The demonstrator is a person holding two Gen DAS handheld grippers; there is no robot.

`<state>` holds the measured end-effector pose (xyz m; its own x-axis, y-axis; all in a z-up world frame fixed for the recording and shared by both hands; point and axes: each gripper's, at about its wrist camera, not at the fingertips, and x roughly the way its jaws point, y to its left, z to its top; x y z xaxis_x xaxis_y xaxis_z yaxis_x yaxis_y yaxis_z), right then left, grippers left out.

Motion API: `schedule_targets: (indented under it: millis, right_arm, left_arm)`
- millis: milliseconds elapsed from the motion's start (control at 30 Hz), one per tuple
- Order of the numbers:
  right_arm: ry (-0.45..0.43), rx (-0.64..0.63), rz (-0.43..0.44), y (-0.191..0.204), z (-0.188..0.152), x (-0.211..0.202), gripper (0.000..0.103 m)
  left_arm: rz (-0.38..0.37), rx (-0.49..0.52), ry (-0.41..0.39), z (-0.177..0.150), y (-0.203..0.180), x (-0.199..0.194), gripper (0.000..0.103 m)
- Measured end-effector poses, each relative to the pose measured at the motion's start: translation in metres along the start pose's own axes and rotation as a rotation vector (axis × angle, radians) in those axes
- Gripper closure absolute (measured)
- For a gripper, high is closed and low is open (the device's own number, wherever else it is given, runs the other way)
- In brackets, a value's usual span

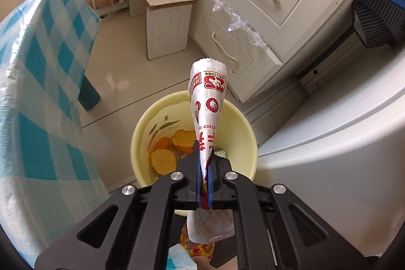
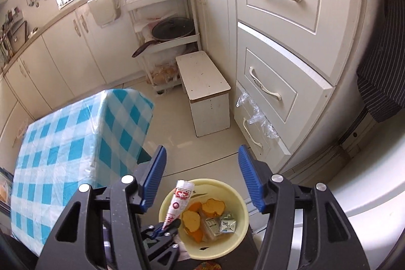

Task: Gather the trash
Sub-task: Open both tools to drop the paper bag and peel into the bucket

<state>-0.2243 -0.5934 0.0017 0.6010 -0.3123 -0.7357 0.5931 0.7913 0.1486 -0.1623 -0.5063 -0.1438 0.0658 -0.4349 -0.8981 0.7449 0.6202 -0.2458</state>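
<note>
My left gripper (image 1: 205, 156) is shut on a white and red snack wrapper (image 1: 207, 103) and holds it upright over the rim of a pale yellow bin (image 1: 243, 125). The bin holds orange peels (image 1: 162, 161) and small crumpled cartons (image 2: 220, 223). In the right wrist view the left gripper (image 2: 168, 225) and the wrapper (image 2: 179, 199) show at the bin's (image 2: 238, 234) left rim. My right gripper (image 2: 201, 181) is open and empty, high above the bin.
A table with a blue checked cloth (image 2: 71, 143) stands left of the bin. A white stool (image 2: 205, 90) and cream drawers (image 2: 278, 67) with clear plastic (image 2: 258, 115) caught in one stand behind. A white appliance (image 1: 341, 143) is at the right.
</note>
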Motion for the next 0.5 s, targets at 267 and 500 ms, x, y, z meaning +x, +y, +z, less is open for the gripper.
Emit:
schedule_targets:
  millis: [267, 500]
  right_arm:
    - [-0.012, 0.0, 0.01, 0.003, 0.002, -0.003, 0.042]
    - [-0.04, 0.003, -0.002, 0.006, 0.004, -0.006, 0.035]
  left_arm:
    - [0.009, -0.006, 0.023, -0.001, -0.005, 0.022, 0.048]
    - [0.005, -0.025, 0.001, 0.0, -0.001, 0.008, 0.032]
